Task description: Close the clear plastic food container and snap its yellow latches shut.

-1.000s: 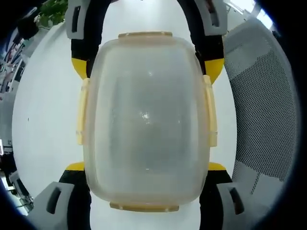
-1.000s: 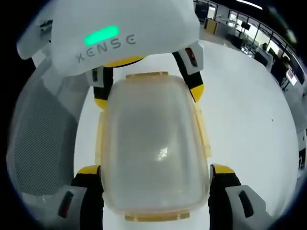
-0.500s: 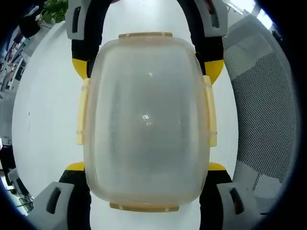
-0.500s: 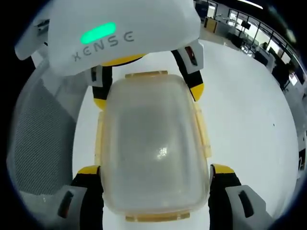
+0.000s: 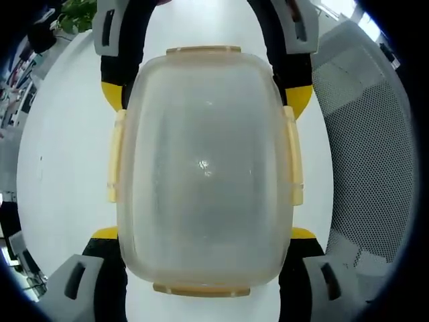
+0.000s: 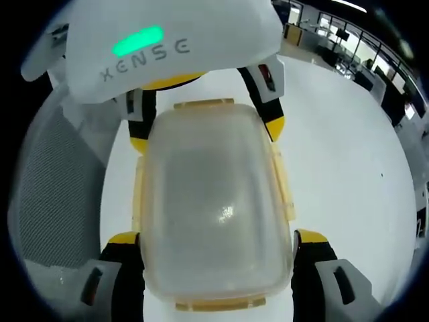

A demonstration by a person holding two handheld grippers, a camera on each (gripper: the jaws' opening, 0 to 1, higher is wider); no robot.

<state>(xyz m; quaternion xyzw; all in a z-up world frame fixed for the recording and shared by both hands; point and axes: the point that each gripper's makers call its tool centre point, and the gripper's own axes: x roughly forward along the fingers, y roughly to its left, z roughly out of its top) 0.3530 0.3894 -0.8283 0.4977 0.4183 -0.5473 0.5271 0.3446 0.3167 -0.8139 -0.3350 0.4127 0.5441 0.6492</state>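
The clear plastic container (image 5: 204, 168) lies on the white table (image 5: 60, 147), with pale yellow latches (image 5: 293, 157) flat along its sides and ends. My left gripper (image 5: 203, 233) straddles its near end, the yellow-tipped jaws pressed against both sides. My right gripper (image 5: 204, 94) grips the far end the same way from the opposite direction. In the right gripper view the container (image 6: 214, 201) sits between my right gripper (image 6: 218, 236) below and the left gripper (image 6: 206, 134) above. Whether the latches (image 6: 285, 181) are snapped down is unclear.
A grey mesh chair (image 5: 369, 134) stands close beside the table, also seen as the mesh chair (image 6: 47, 194) in the right gripper view. Office desks (image 6: 348, 47) lie far behind. A green plant (image 5: 74, 17) is at the table's far edge.
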